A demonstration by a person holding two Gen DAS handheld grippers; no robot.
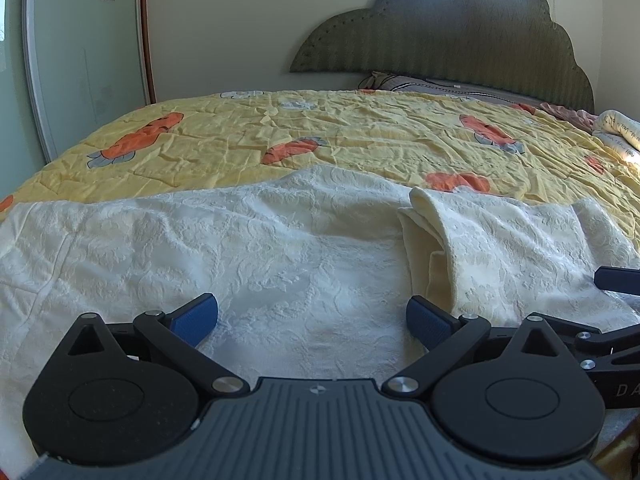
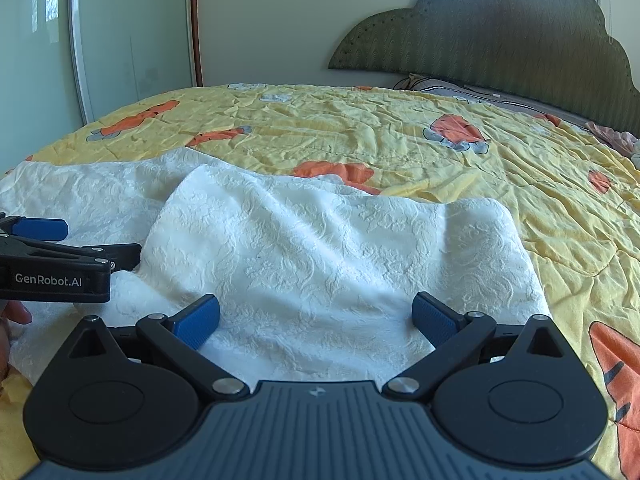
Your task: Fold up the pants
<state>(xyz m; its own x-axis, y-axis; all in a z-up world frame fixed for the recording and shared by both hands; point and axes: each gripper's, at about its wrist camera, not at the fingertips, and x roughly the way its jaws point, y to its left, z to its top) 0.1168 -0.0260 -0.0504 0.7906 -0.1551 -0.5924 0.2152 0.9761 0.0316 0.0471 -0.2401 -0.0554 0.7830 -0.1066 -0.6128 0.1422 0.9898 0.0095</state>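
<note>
Two grippers, left (image 1: 312,322) and right (image 2: 316,320), both spread wide, empty, low over cream pants (image 1: 280,248) lying rumpled across yellow quilt (image 1: 360,132), partly folded over.

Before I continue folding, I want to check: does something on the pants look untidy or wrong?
Yes. On the cream pants, one edge is flipped up, showing the smooth inside. The far edge bulges unevenly.
</note>
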